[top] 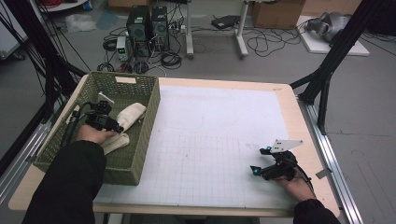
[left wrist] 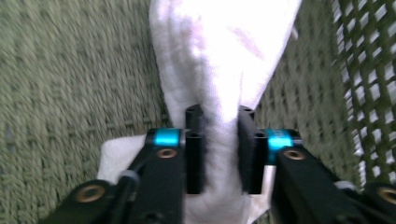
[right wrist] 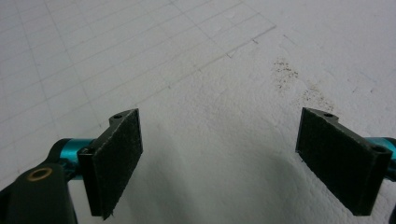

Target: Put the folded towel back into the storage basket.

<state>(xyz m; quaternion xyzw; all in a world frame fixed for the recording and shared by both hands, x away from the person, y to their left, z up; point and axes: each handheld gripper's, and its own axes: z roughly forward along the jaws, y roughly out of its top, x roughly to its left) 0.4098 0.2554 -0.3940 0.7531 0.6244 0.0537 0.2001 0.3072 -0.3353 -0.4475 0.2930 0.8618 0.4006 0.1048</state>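
Pinching a fold of the white cloth (left wrist: 219,60), the left tool (left wrist: 219,140) stands narrow, its pads pressed into the fabric inside the green basket (top: 140,140) at the left of the tabletop (top: 219,140). The cloth looks soft, light and limp; judged best taken at a bunched fold. A 2nd cloth (top: 114,142) lies nearer. The right tool (right wrist: 219,158) hovers wide and empty at near right.

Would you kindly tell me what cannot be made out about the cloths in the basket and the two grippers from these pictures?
- High view: the left gripper and hand cover where the two white cloths meet, so their number stays uncertain.
- Left gripper view: motion blur hides the held cloth's texture; the top edge cuts it off.
- High view: the small white object by the green basket wall is too small to identify.
- High view: the right gripper pads are too small to see.
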